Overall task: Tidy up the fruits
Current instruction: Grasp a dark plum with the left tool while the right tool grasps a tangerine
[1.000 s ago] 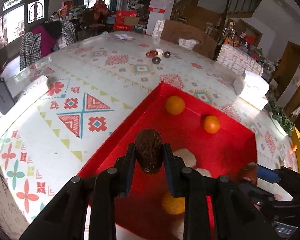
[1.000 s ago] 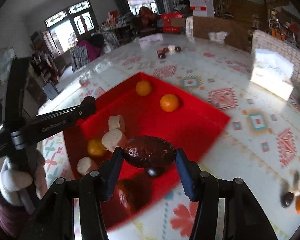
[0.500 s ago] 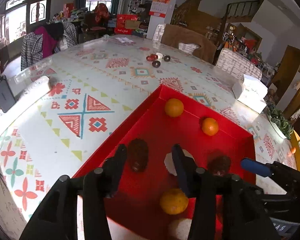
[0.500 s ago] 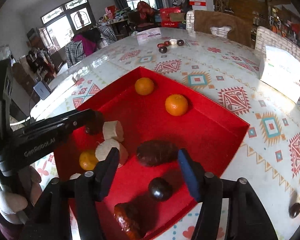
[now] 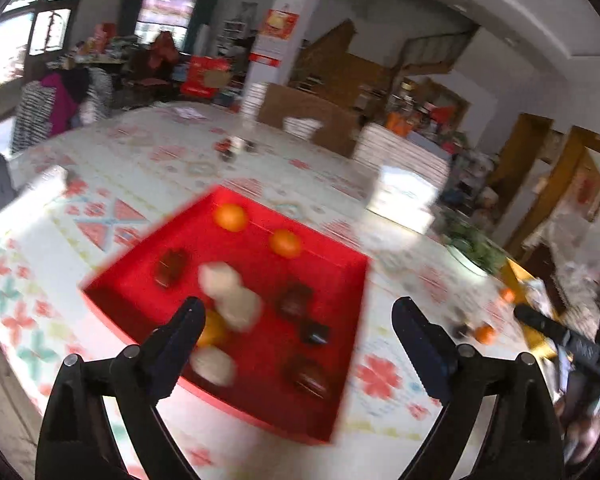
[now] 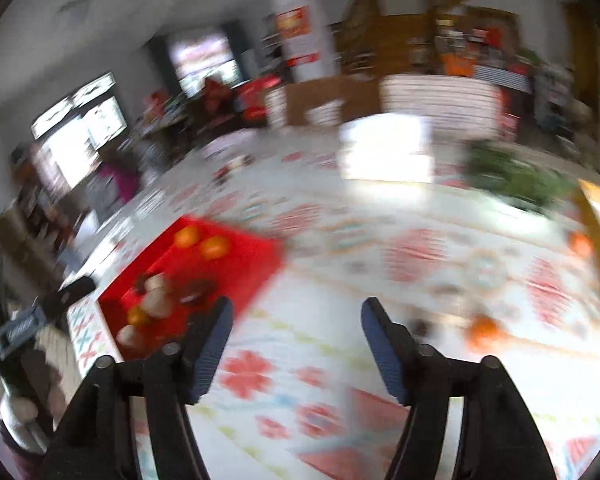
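A red tray (image 5: 352,320) on the patterned tablecloth holds two oranges (image 5: 231,217) at its far side, several dark brown fruits (image 5: 171,266) and several white pieces (image 5: 236,300). My left gripper (image 5: 298,320) is open and empty, raised above the tray's near edge. My right gripper (image 6: 296,320) is open and empty over the cloth, to the right of the tray (image 6: 260,256). A loose orange (image 6: 485,329) and a small dark fruit (image 6: 422,326) lie on the cloth ahead of it to the right. Both views are blurred.
A white tissue box (image 5: 404,196) stands beyond the tray to the right. A green leafy plant (image 6: 516,180) and a yellow edge (image 6: 598,240) are at the far right. Small dark items (image 5: 234,148) sit far back on the table.
Both grippers let go of their dark brown fruits in the tray, opened wide and pulled back. The right gripper has swung right, away from the tray.
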Demonstrator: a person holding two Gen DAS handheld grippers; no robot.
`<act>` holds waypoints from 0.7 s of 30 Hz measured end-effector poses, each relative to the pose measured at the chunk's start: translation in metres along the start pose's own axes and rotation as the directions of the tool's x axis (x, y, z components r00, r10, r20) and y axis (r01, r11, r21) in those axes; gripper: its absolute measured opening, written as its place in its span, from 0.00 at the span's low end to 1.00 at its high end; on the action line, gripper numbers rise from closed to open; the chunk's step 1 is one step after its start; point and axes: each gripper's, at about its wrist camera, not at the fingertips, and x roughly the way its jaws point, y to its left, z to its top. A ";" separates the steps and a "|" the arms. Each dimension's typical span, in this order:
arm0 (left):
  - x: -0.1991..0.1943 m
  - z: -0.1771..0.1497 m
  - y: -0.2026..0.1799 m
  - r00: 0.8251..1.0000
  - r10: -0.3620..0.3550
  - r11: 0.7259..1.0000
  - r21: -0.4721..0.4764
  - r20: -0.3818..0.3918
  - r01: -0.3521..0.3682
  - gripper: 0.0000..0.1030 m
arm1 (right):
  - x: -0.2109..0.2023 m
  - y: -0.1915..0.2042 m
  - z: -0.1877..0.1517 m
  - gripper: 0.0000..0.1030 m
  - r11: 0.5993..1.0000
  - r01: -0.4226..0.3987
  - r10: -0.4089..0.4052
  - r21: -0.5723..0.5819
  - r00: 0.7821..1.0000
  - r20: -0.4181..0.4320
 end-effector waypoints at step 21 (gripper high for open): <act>0.107 -0.026 -0.150 0.965 -0.107 0.965 0.209 -0.239 0.159 0.56 | 0.082 -0.105 -0.016 0.65 0.992 0.128 -0.125 0.003 0.972 -0.198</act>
